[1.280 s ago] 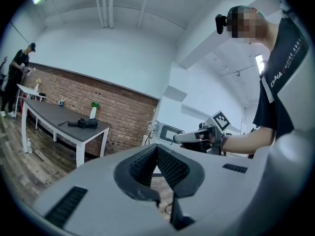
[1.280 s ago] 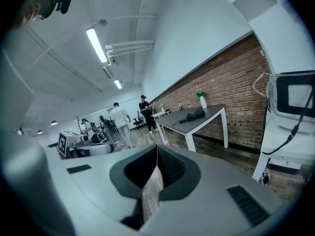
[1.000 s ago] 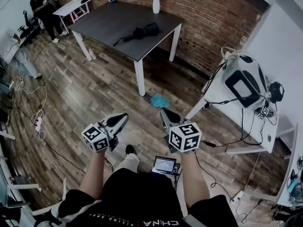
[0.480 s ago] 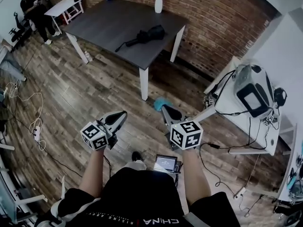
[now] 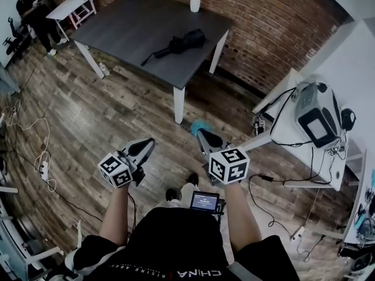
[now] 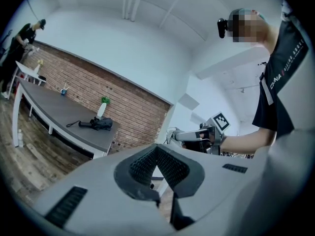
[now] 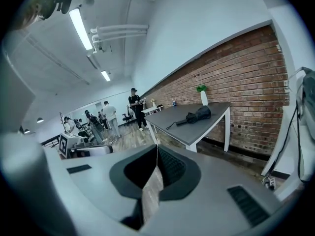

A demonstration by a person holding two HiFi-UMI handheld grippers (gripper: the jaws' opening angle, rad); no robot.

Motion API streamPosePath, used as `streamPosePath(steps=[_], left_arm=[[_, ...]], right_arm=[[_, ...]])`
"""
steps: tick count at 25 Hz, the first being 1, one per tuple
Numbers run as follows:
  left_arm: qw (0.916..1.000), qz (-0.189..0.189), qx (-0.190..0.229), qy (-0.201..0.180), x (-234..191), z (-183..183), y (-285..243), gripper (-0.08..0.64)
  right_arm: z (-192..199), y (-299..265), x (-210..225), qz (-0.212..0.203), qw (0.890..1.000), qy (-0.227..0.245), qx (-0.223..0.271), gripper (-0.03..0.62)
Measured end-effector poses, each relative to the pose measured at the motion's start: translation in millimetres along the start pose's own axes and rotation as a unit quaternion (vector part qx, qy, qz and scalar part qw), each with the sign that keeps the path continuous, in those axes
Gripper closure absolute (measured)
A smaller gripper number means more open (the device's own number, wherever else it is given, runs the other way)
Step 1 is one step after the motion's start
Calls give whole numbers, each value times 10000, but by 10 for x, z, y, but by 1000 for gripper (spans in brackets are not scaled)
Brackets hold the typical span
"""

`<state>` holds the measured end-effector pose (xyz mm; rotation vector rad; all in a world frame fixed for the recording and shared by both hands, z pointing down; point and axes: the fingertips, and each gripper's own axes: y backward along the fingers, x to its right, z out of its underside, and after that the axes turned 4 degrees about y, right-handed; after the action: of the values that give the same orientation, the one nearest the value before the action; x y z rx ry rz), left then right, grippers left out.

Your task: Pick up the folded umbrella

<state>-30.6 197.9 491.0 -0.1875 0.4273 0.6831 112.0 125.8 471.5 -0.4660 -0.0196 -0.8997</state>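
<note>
At the person's waist, on the side farthest from the dark table [image 5: 135, 28], sits a small lit screen [image 5: 203, 202]. Just ahead of it both tools are held out over the wooden floor [image 5: 99, 116], pointing toward the table but well short of it. The left gripper [image 5: 149, 143] has its jaws pressed together, ribbed pads meeting, with nothing between them. The right gripper [image 5: 203, 136] is likewise closed and empty. A teal object [image 5: 198, 126] lies on the floor between the right gripper and the table's nearest leg.

On the table top, toward its right-hand end, lies the folded umbrella [image 5: 179, 41]. It is black and flat on the surface, its bundled canopy toward the wall and its handle and strap trailing toward the table's front edge. It is well apart from both grippers.

At the table's far edge stands a white vase [image 5: 195, 0] with a green plant, close against the brick wall [image 5: 263, 22]. To the right of the table, a white desk [image 5: 281, 124] carries a grey device and cables. Beyond the table's left end is a small white table [image 5: 70, 6] with a person [image 5: 29, 7] standing beside it.
</note>
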Motion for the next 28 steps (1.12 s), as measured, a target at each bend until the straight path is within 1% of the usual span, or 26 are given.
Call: streamPosePath(steps=[2,6,9,12,15,21,25,28], left_arm=[[10000,12,-10,58,-66,16,-48,558],[10000,-73,-15,39,-278,-35,-161,558],[9998,-193,37,14,-520,-184,-275,558],[9995,-298,118,55,-802,-427,-447,558],[9994,-320,98,11,-1053,-575,-670,557],[9996,-282,-29,-33,-1345,-773,-1186,557],[9994,-355,-39,-24,-1518,-879,-1439,557],[9991,-412,-30,-71,-1631,-944,-1571,557]], right_arm=[[-18,-103,69,-22,10000,-11,-26,583],[-112,-402,212,-169,9999,-6,-7,583],[-253,-679,352,-294,9996,-19,36,583],[-465,-980,512,-404,9991,-49,120,583],[-641,-1236,700,-489,9987,-31,143,583],[-902,-1577,1179,-533,9984,-125,163,583],[-1038,-1733,1483,-556,9981,-200,176,583],[-1129,-1861,1633,-616,9977,-234,183,583]])
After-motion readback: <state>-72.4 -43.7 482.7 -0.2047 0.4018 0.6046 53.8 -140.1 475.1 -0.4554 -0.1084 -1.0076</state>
